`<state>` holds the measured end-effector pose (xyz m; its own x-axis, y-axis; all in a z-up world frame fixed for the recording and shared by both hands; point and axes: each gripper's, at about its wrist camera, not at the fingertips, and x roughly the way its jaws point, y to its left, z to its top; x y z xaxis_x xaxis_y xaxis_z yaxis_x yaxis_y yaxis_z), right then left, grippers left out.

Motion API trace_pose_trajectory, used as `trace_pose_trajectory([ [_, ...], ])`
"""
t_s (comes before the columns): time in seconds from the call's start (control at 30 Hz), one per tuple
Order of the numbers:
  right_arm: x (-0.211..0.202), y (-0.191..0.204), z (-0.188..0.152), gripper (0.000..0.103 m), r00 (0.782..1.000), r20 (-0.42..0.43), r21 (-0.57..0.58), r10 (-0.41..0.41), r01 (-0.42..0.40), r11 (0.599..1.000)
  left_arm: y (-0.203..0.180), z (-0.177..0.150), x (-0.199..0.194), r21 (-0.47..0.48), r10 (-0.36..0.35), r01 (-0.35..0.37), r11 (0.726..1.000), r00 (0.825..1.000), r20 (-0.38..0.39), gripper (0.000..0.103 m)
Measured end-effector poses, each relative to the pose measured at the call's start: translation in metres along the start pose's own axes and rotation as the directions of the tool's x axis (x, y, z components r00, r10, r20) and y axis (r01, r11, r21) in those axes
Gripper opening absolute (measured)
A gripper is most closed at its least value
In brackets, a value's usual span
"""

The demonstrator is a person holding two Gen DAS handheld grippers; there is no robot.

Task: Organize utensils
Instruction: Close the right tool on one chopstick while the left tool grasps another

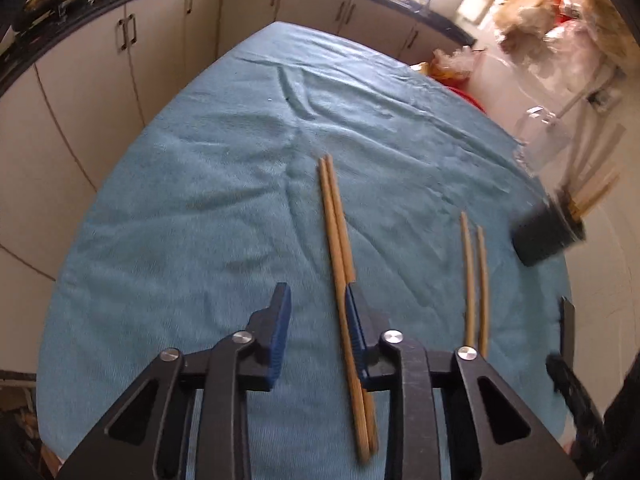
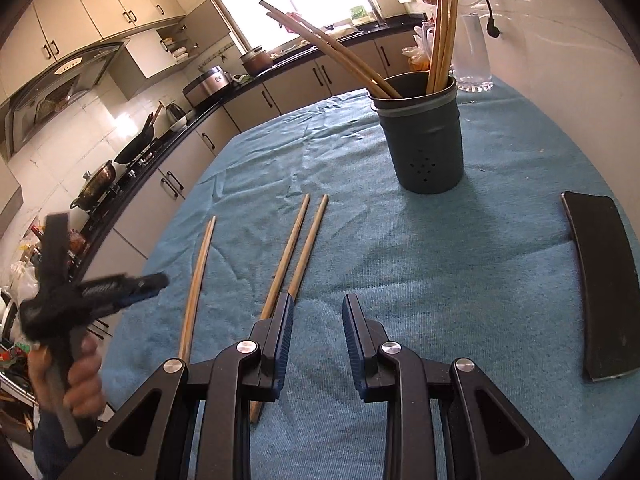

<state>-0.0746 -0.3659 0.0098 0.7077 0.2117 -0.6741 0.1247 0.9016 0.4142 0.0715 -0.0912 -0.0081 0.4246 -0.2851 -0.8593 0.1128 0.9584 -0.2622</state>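
Over blue cloth (image 1: 200,220) — left tool (image 1: 316,300) part-open, chopsticks (image 1: 340,248) between | right tool (image 2: 318,308) part-open, empty

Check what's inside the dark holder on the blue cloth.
The dark holder holds several wooden chopsticks, some upright against the right rim, others leaning left. Their lower ends and the holder's bottom are hidden by its wall.

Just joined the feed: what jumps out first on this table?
Two pairs of wooden chopsticks lie side by side on the blue cloth. Behind them a dark utensil holder stands upright, with more chopsticks in it. A flat black slab lies at the right edge.
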Motion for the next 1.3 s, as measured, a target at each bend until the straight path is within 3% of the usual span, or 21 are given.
trace_pose_trajectory([
  [0.07, 0.002, -0.002, 0.003, 0.027, 1.0, -0.004, 0.003, 0.002, -0.002, 1.0, -0.001, 0.011, 0.011, 0.0, -0.013, 0.013, 1.0, 1.0, -0.022, 0.024],
  [0.33, 0.0, -0.013, 0.008, 0.027, 1.0, 0.003, 0.022, -0.006, 0.006, 1.0, -0.01, 0.037, 0.041, 0.005, 0.047, -0.047, 0.999, 0.998, -0.048, 0.016],
  [0.7, 0.008, -0.007, 0.018, 0.027, 1.0, -0.021, 0.027, -0.013, 0.014, 1.0, -0.015, 0.045, 0.053, 0.053, 0.105, -0.103, 0.993, 0.993, -0.045, 0.016],
  [0.8, 0.019, -0.002, 0.026, 0.027, 0.999, -0.051, 0.03, -0.016, 0.017, 0.999, -0.015, 0.036, 0.049, 0.066, 0.147, -0.145, 0.987, 0.988, -0.036, 0.008],
  [1.03, 0.062, 0.009, 0.052, 0.027, 0.988, -0.15, 0.044, -0.024, 0.031, 0.999, 0.003, 0.018, 0.035, 0.03, 0.095, -0.094, 0.995, 0.995, -0.042, 0.008],
  [1.3, 0.12, 0.022, 0.074, 0.027, 0.959, -0.257, 0.027, -0.116, 0.127, 0.992, 0.004, 0.018, 0.035, 0.045, 0.077, -0.075, 0.996, 0.996, -0.036, 0.008],
])
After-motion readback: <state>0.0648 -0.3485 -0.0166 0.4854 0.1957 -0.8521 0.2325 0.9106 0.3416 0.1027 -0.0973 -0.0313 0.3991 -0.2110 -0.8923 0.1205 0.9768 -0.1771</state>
